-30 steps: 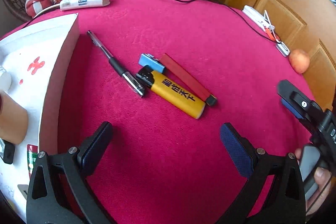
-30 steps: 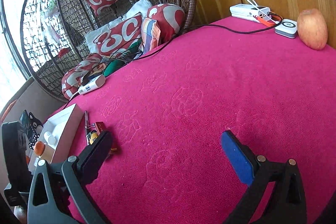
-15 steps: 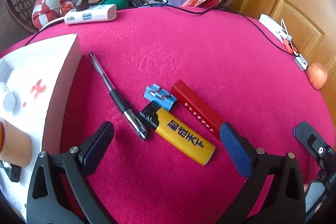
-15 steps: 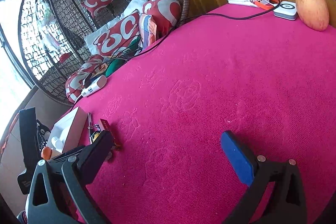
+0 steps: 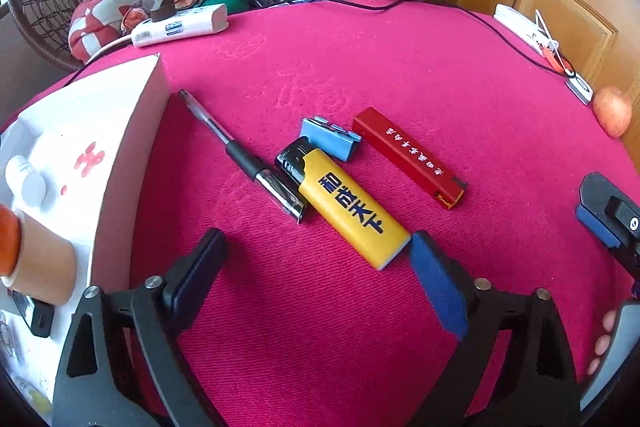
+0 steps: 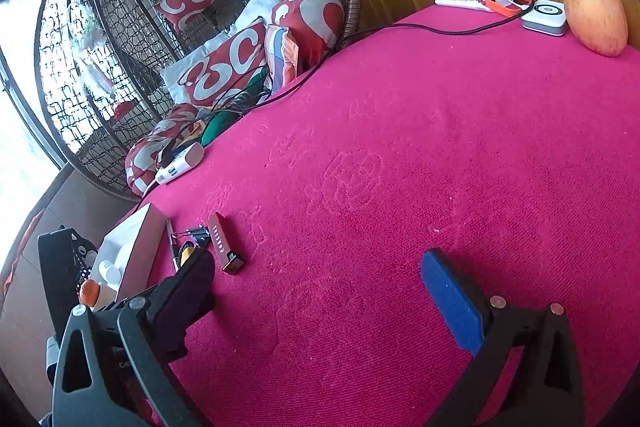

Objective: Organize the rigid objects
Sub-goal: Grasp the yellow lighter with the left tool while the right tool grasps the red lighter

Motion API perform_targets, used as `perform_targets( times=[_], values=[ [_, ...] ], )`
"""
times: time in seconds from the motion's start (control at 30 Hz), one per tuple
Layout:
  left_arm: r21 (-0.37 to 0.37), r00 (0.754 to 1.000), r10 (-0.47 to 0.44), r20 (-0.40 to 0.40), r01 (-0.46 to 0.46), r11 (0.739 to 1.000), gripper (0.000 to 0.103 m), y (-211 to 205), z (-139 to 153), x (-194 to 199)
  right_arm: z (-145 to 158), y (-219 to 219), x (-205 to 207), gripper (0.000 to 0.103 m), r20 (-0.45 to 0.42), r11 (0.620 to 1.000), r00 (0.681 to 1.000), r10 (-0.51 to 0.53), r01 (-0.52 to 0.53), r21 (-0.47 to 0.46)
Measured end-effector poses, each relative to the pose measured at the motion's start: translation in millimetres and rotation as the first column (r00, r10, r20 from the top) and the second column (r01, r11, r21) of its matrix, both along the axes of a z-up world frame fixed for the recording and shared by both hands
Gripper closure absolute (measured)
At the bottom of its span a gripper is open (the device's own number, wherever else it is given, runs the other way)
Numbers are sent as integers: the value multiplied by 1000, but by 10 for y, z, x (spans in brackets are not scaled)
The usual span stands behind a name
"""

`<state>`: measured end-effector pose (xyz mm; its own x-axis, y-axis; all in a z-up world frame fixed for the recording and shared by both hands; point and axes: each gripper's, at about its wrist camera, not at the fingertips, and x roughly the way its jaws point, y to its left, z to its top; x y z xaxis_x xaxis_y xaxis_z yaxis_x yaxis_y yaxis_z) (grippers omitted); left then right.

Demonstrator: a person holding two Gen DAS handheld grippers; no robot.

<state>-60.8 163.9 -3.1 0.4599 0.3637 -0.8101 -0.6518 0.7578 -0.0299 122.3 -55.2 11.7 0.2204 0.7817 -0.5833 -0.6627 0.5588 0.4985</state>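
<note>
**A:** Start with the big things. What's different from a second ago?

**B:** The whole pink tablecloth (image 5: 400, 75) has slid down the left wrist view, so the left gripper (image 5: 316, 267) has come forward and lower over it. The white box (image 5: 132, 131) on the left looms larger too, with a bottle already standing inside (orange cap, near the edge of the frame).

**A:** And the loose items?

**B:** They were well ahead of the fingers; now they lie close. The yellow lighter (image 5: 348, 207) is nearest, its bottom end just beside the blue pad of the right-hand finger. The pen (image 5: 240, 155) lies alongside it, its metal tip touching or nearly touching the lighter's black head. The red lighter (image 5: 408, 155) sits apart to the right, and the small blue clip (image 5: 330, 143) is tucked against the yellow lighter's top.

**A:** Is the left gripper holding anything?

**B:** No. Its jaws are spread wide and empty, low over the cloth. I'd judge it is lining up on the yellow lighter, though the lighter sits off-centre toward one finger, so it needs to shift right before closing.

**A:** The right gripper?

**B:** The right gripper (image 6: 320, 291) is also spread wide and empty, over bare cloth, well away from the pile. Nothing loose has reached the box yet, so the sorting looks barely begun.
</note>
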Motion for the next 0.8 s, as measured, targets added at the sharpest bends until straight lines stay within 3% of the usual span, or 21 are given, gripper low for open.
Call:
perform_targets(
  times=[0.03, 0.07, 0.17, 0.3, 0.33, 0.37, 0.4, 0.43, 0.47, 0.6, 0.73, 0.8],
  values=[
    [-4, 1000, 2, 6, -2, 1000, 23, 11, 15, 10, -1, 2, 1, 0, 1, 1000, 1000, 1, -1, -2],
    [-16, 1000, -1, 14, 1, 1000, 24, 16, 27, 33, 1, 5, -2, 0, 2, 1000, 1000, 0, 0, -4],
    [-39, 1000, -16, 17, 17, 999, 24, 0, 32, 166, -2, 6, -9, 0, 4, 1000, 1000, 0, 0, -7],
    [2, 1000, 6, 7, -6, 1000, 24, 15, 7, 281, 2, 22, -13, 0, 10, 1000, 1000, 0, 0, -18],
    [1, 1000, -9, 11, 9, 1000, 31, 8, 11, 265, 3, 23, -12, 0, 10, 1000, 1000, 0, 0, -17],
    [7, 999, -31, 21, 31, 1000, 45, -10, 22, 231, 2, 20, -9, 0, 8, 1000, 1000, 0, 0, -15],
    [14, 998, -52, 26, 51, 999, 53, -25, 34, 188, 1, 17, -9, 0, 6, 1000, 1000, 0, 0, -13],
    [10, 997, -75, 33, 75, 997, 71, -40, 43, 139, -1, 18, -10, 0, 6, 1000, 1000, 0, 1, -13],
    [6, 995, -97, 37, 96, 995, 78, -57, 48, 80, -1, 21, -12, 0, 8, 1000, 1000, 0, 1, -15],
    [-28, 990, -134, 43, 136, 990, 79, -139, 46, -146, 1, 18, -13, 0, 12, 1000, 1000, 0, 1, -20],
    [-37, 994, -106, 39, 108, 993, 78, -160, 59, -214, -1, 21, -15, 0, 15, 1000, 1000, 0, 1, -25],
    [-33, 996, -85, 28, 86, 996, 68, -127, 53, -168, 6, 33, -24, 0, 20, 999, 1000, 0, 1, -34]
  ],
)
